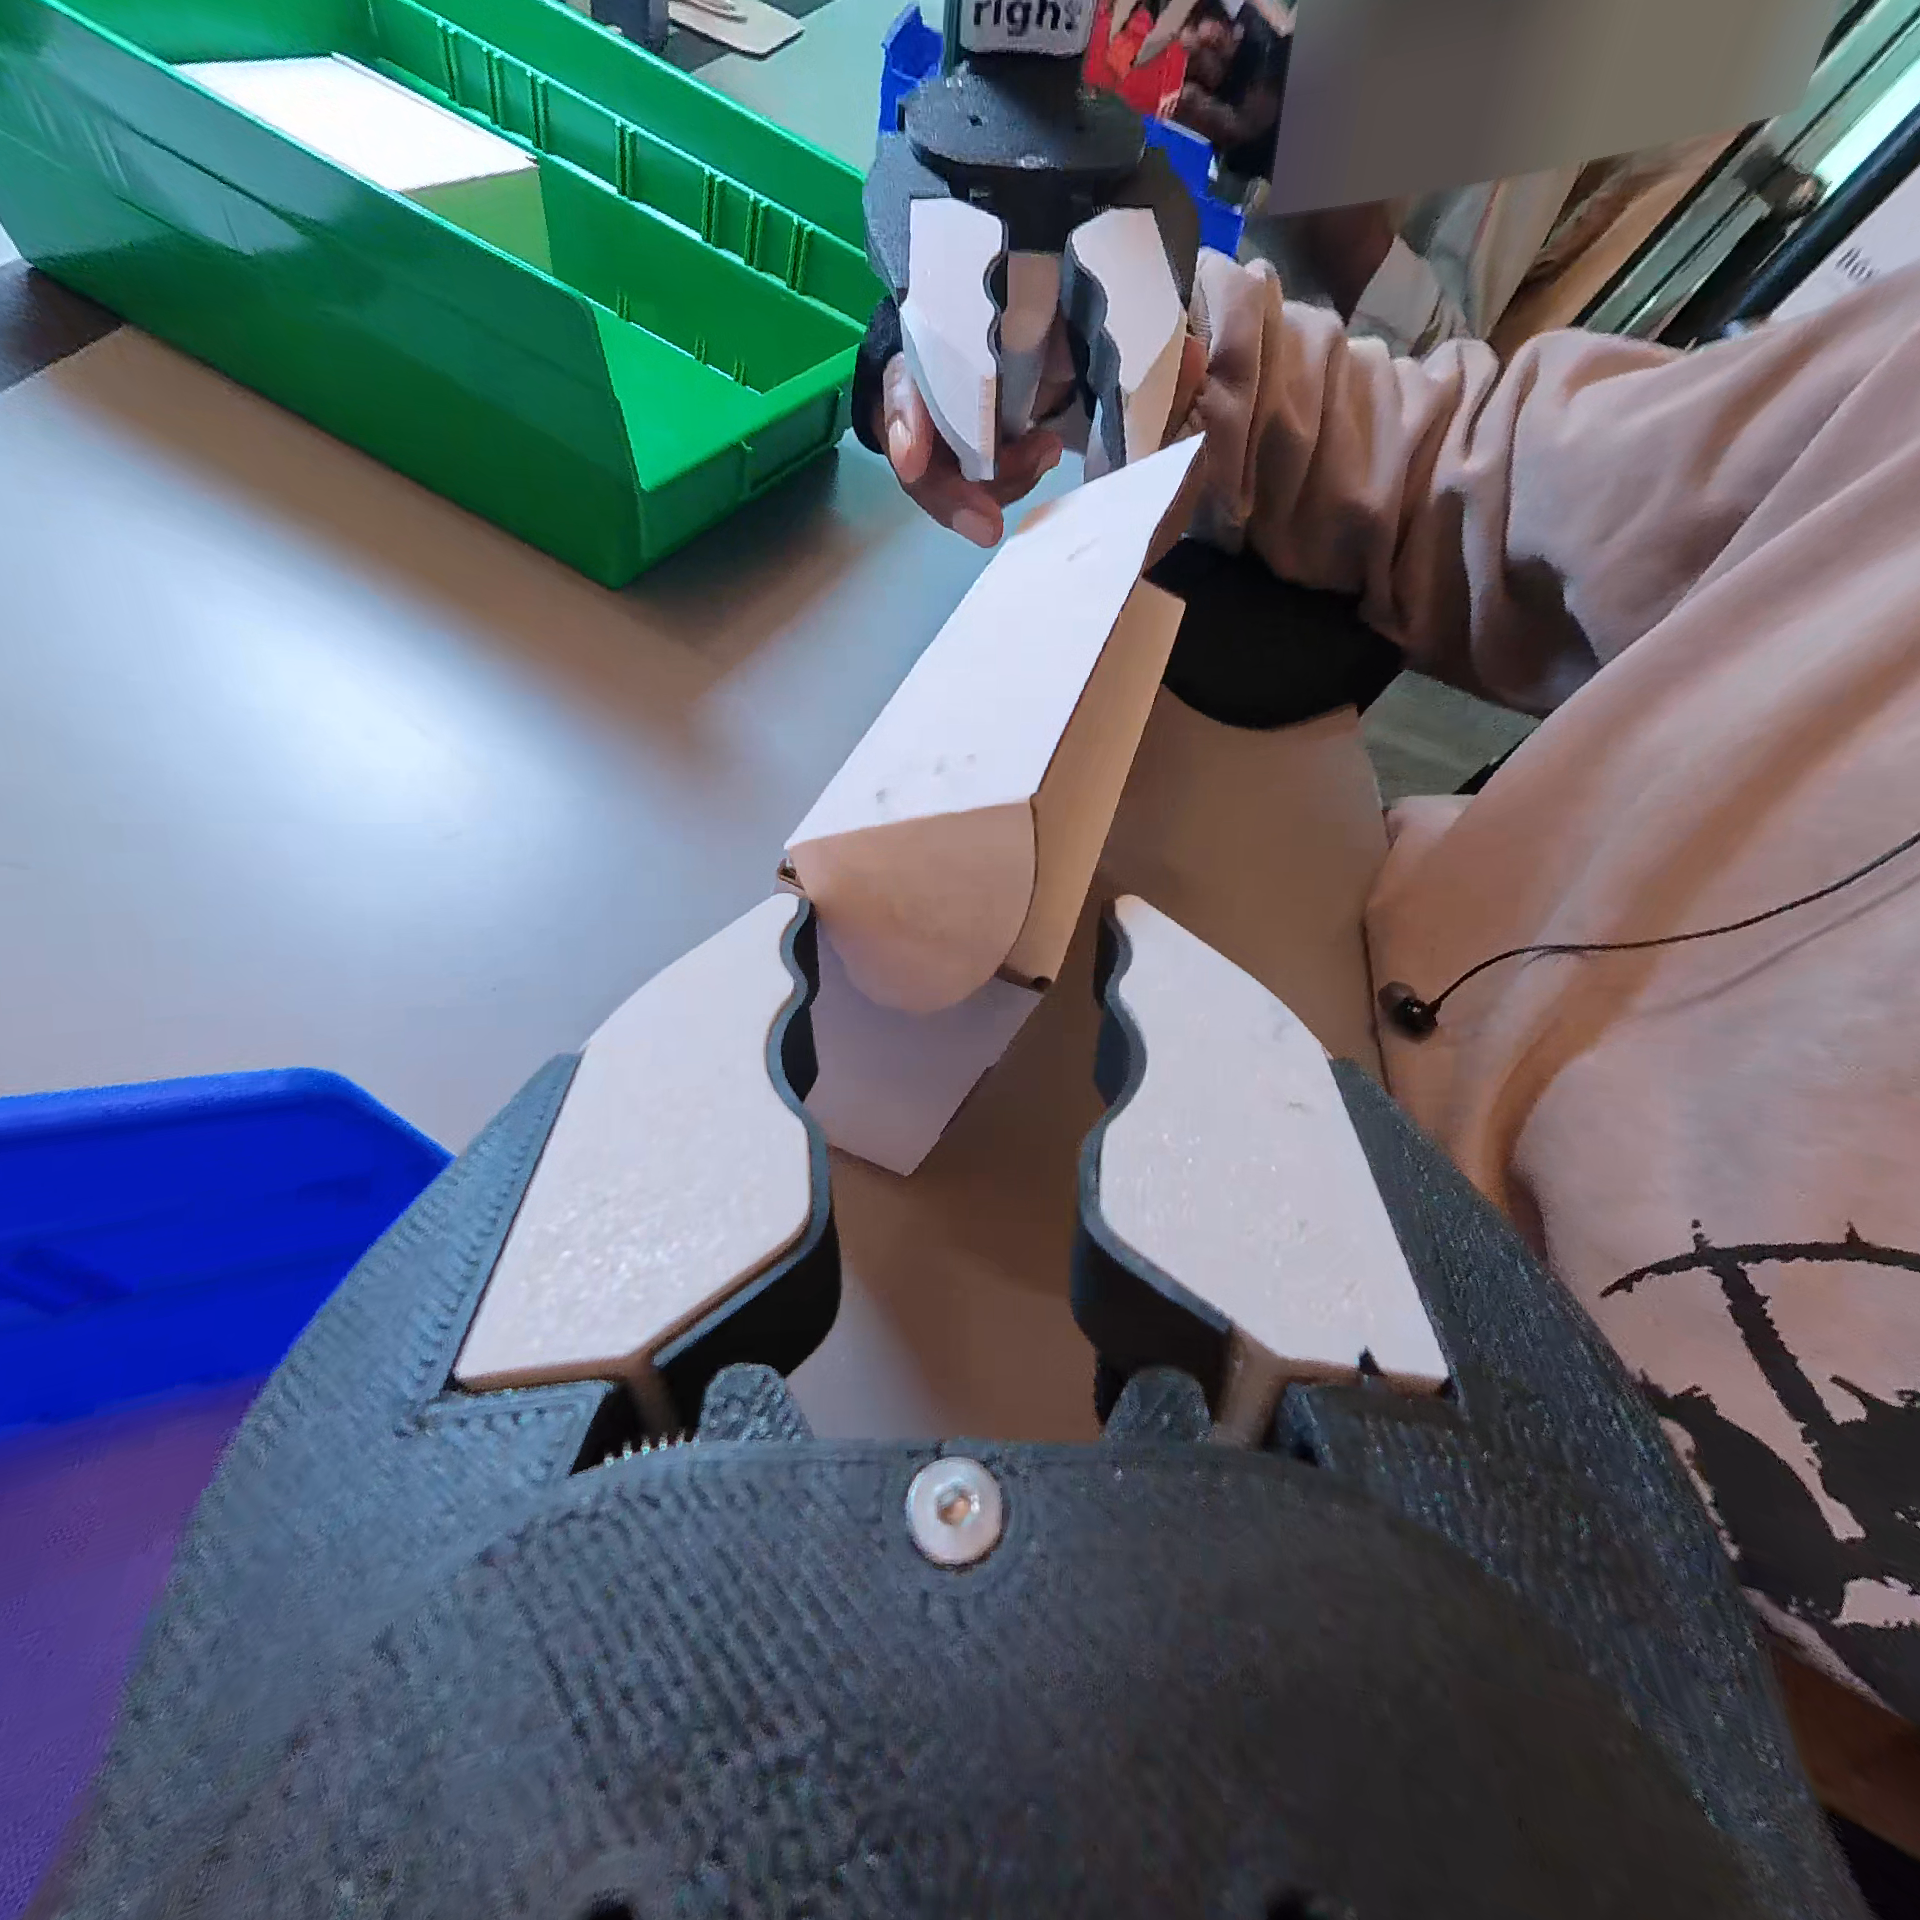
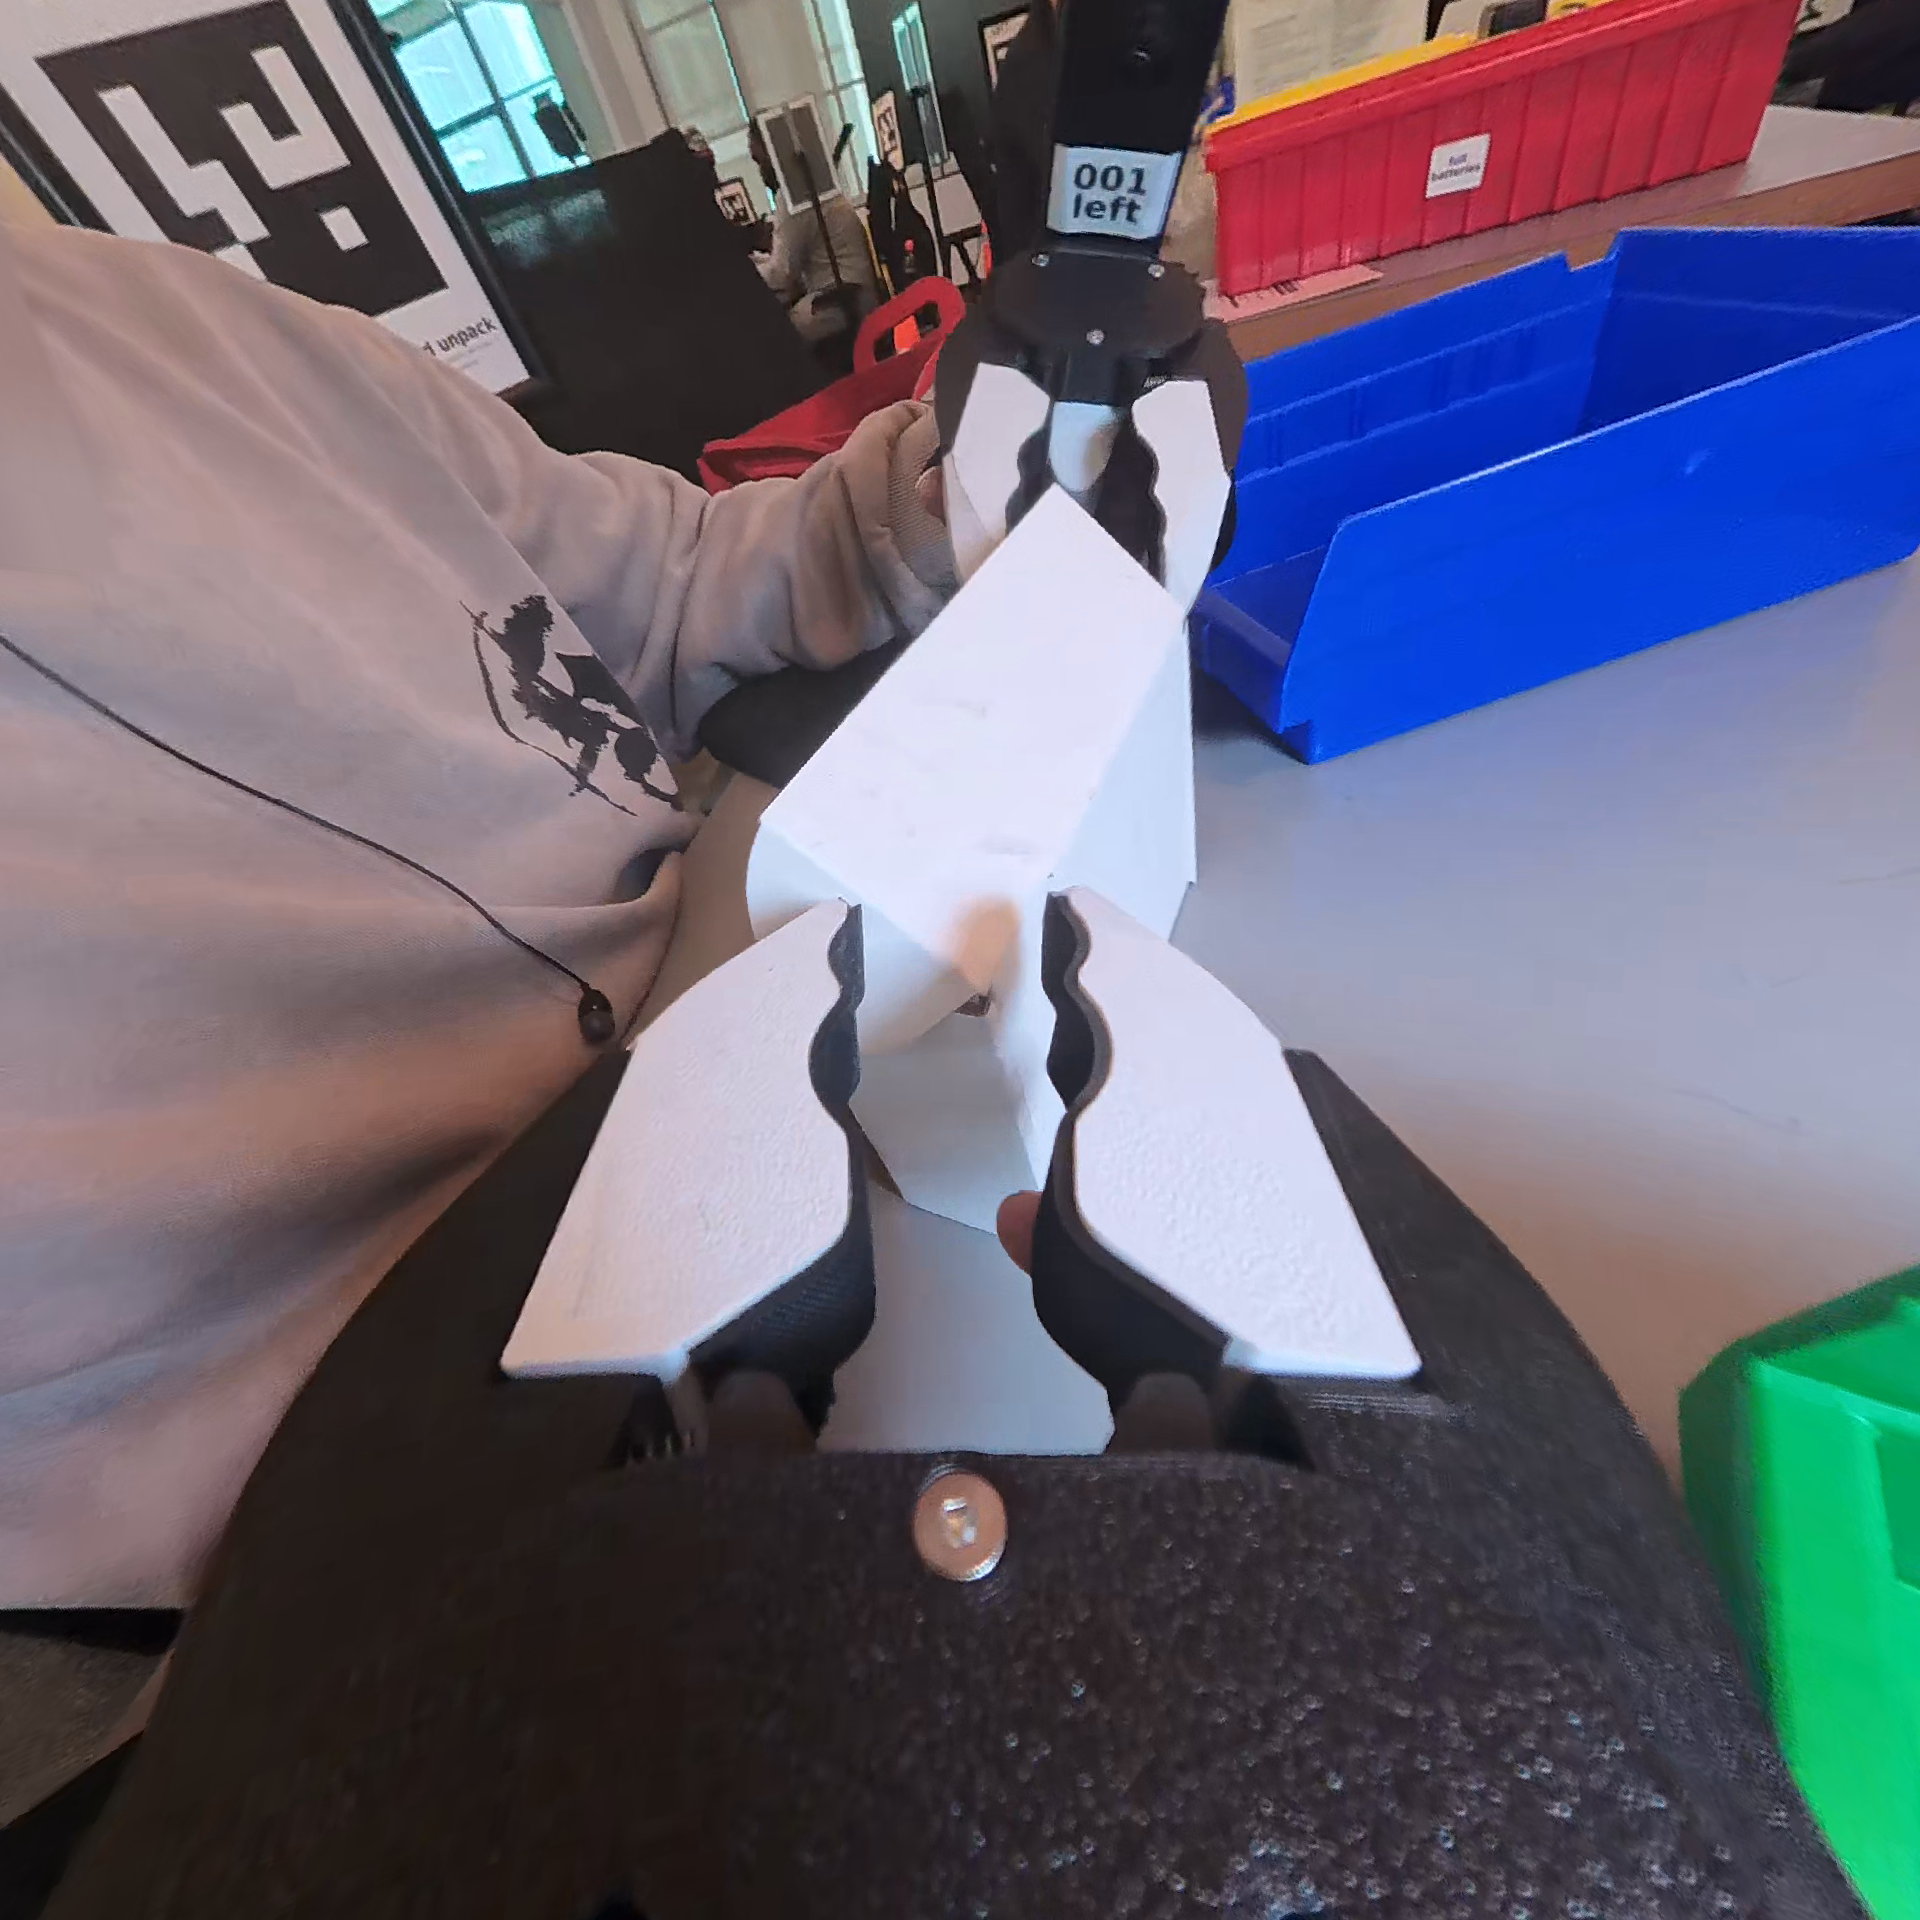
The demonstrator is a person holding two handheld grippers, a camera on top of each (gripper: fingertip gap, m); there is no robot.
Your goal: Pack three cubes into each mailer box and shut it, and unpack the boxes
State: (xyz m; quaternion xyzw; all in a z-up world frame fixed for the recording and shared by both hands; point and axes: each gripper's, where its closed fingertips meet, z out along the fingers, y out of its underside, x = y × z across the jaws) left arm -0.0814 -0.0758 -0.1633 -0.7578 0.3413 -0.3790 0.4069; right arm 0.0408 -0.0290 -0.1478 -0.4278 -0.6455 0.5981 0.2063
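A shut white mailer box [image 1: 987, 707] hangs tilted between my two grippers above the table; it also shows in the right wrist view [image 2: 966, 748]. My left gripper [image 1: 956, 914] is open around one end of the box: its left finger touches the box and a gap shows at its right finger. My right gripper [image 2: 951, 909] is shut on the other end, with both fingers against it. Each gripper shows far off in the other's view, the right [image 1: 1044, 462] and the left [image 2: 1075, 577]. No cubes are in view.
A green bin [image 1: 416, 343] at the back holds another white box [image 1: 353, 125]. A blue bin [image 1: 156, 1226] stands near my left gripper and shows in the right wrist view [image 2: 1558, 499]. A red bin [image 2: 1507, 156] stands farther back. The person's torso [image 2: 260, 727] is close by the box. Some 15 cm of space lies between my two pairs of fingers.
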